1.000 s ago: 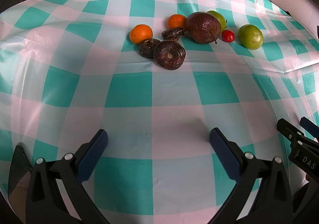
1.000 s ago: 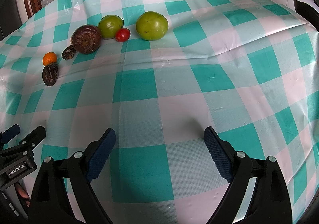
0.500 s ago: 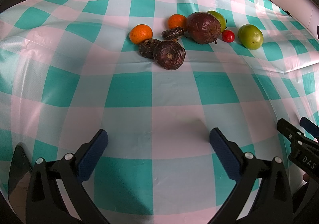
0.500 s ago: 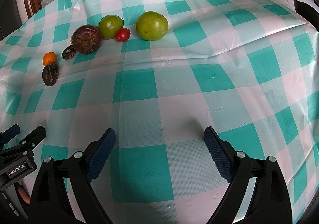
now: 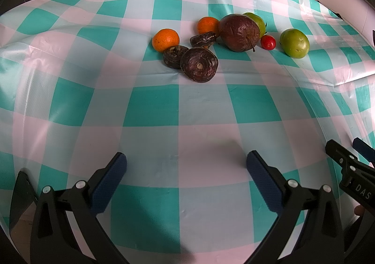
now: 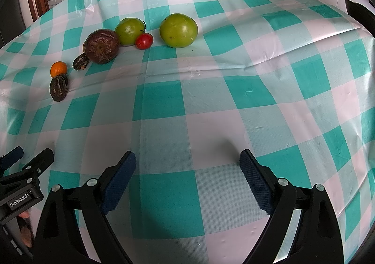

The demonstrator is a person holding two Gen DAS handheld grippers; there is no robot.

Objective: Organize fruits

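Hovering low over checked tablecloth (image 5: 178, 109): left gripper (image 5: 186, 165) and right gripper (image 6: 187, 163), tongs held apart, nothing gripped; fruits (image 5: 225, 38) clustered upper centre.

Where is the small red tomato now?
The tomato lies far across the cloth, between two green fruits in the right wrist view.

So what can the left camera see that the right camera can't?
Only the left view shows two oranges, the near one and a second, plus three dark wrinkled fruits in front, the biggest closest. Only the right view shows the whole back green fruit, half hidden on the left. Both show the big brown fruit, the little red tomato, the front green fruit, the checked tablecloth, and the open left claw and right claw.
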